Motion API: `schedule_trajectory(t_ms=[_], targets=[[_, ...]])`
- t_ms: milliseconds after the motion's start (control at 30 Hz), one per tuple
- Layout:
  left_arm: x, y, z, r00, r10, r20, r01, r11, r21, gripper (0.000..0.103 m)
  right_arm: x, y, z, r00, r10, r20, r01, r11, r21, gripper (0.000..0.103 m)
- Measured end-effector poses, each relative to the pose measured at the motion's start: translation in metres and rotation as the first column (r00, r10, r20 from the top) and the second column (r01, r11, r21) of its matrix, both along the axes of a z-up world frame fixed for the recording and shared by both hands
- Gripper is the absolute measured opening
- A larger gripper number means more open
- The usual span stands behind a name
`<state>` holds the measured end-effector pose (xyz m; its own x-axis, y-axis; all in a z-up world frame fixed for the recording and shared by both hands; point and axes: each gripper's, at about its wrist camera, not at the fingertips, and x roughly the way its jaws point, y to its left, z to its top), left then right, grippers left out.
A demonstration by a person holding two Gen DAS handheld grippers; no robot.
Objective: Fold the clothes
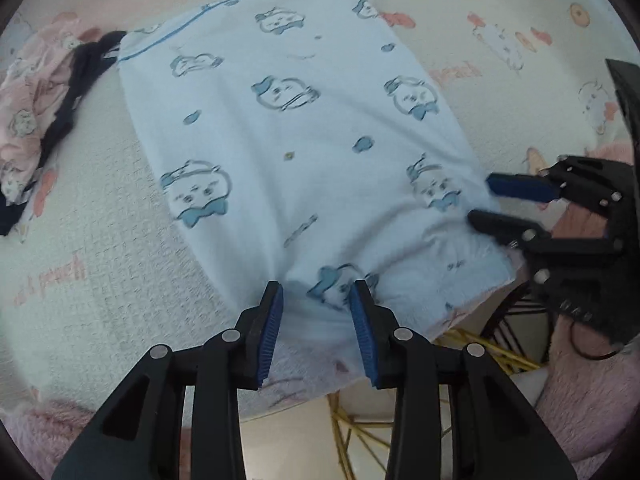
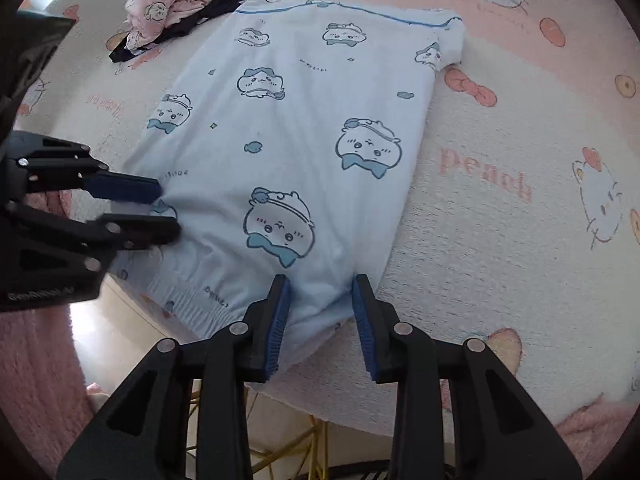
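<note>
A cream-and-pink cartoon-print blanket (image 2: 480,220) covers the surface, its near edge cut off below the jaws. On it lies the pale-blue cartoon-print garment (image 1: 288,120), spread flat and reaching away from both grippers. Beyond its far corner sits a crumpled pink and dark clothing pile (image 2: 180,12), hard to make out. The left gripper (image 1: 316,300) and right gripper (image 2: 322,300) each stand partly open astride the near hem; whether the pads press cloth I cannot tell.

Printed blanket (image 2: 480,240) (pink); blue garment (image 2: 288,120); clothes pile (image 2: 172,4)
</note>
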<state>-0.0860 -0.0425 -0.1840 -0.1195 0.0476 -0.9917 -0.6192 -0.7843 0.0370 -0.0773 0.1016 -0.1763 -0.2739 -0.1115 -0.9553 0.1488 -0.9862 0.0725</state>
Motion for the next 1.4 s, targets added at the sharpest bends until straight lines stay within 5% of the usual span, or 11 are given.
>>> schedule_trajectory(t_ms=[67, 167, 300, 467, 533, 667, 800, 933, 1167, 1300, 1400], targets=[[0.001, -0.003, 0.008, 0.999, 0.027, -0.047, -0.027, 1.0, 0.002, 0.038, 0.005, 0.007, 0.006, 1.0, -0.029, 0.001, 0.029, 0.999, -0.03, 0.034], [0.003, 0.0, 0.013, 0.999, 0.033, 0.022, -0.037, 0.984, 0.172, 0.038, 0.009, 0.003, 0.013, 1.0, -0.024, -0.019, 0.023, 0.998, -0.055, 0.034], [0.006, -0.004, -0.001, 0.999, 0.002, 0.044, -0.005, 0.997, 0.079, 0.048, 0.018, -0.003, 0.009, 1.0, -0.01, 0.016, 0.011, 0.999, -0.044, 0.034], [-0.011, -0.039, 0.016, 0.988, 0.136, 0.076, -0.144, 0.983, 0.117, 0.053, 0.032, 0.023, 0.015, 0.997, -0.068, 0.046, 0.072, 0.994, -0.086, 0.037], [-0.019, -0.049, 0.024, 0.981, 0.175, 0.086, -0.19, 0.959, 0.21, 0.053, 0.031, 0.027, 0.022, 0.996, -0.091, 0.01, 0.091, 0.988, -0.125, 0.037], [-0.044, -0.05, 0.019, 0.975, 0.214, 0.058, -0.221, 0.963, 0.154, 0.053, 0.016, 0.019, 0.022, 0.994, -0.111, -0.007, 0.11, 0.985, -0.13, 0.038], [-0.077, -0.042, 0.037, 0.988, 0.155, -0.021, -0.148, 0.967, 0.208, 0.053, 0.002, 0.022, 0.03, 0.995, -0.099, -0.018, 0.095, 0.984, -0.151, 0.038], [-0.097, -0.003, 0.032, 0.994, 0.048, -0.093, -0.022, 0.967, 0.254, 0.053, -0.041, 0.016, 0.036, 0.992, -0.11, -0.067, 0.107, 0.993, -0.043, 0.038], [-0.083, 0.023, -0.001, 0.983, -0.168, -0.079, 0.176, 0.979, 0.104, 0.054, -0.085, 0.002, 0.0, 0.999, -0.031, -0.04, 0.034, 0.998, 0.058, 0.038], [-0.095, -0.007, 0.007, 0.989, -0.141, -0.049, 0.141, 0.99, -0.007, 0.054, -0.074, 0.035, -0.003, 0.995, -0.094, -0.024, 0.095, 0.994, 0.057, 0.038], [-0.107, -0.013, 0.019, 0.994, -0.083, -0.074, 0.09, 0.992, 0.086, 0.054, -0.069, 0.056, 0.002, 0.987, -0.158, -0.028, 0.159, 0.986, 0.049, 0.039]])
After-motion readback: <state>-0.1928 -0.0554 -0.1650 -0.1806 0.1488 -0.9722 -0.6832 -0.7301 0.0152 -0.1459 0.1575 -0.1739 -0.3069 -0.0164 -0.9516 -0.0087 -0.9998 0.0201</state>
